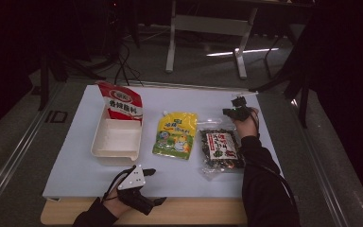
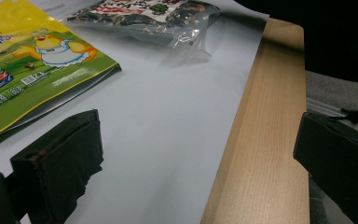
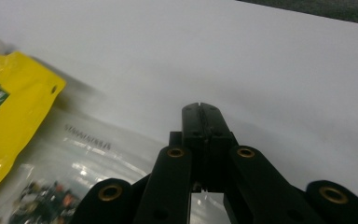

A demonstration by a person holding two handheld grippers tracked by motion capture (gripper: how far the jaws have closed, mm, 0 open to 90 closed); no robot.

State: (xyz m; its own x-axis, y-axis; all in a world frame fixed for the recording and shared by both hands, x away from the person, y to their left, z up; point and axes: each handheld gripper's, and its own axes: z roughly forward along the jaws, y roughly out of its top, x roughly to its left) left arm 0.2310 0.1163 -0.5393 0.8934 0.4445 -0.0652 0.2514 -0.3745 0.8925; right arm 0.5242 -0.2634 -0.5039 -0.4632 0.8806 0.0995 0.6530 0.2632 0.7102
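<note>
High view shows the right gripper [image 1: 237, 111] at the far end of the clear bag of dark snacks [image 1: 221, 150], jaws pressed together on nothing, with the yellow spouted pouch [image 1: 175, 135] lying just beside the bag and, farther left, a cream tray [image 1: 116, 140] with a red-and-white packet [image 1: 121, 101] leaning upright in its far end. The left gripper [image 1: 144, 185] rests at the near edge, jaws spread wide and empty, well apart from the packages. Everything lies on a white sheet [image 1: 75, 165] over a wooden table [image 1: 194, 215], in a dim room with a white table frame [image 1: 208, 28] behind.
</note>
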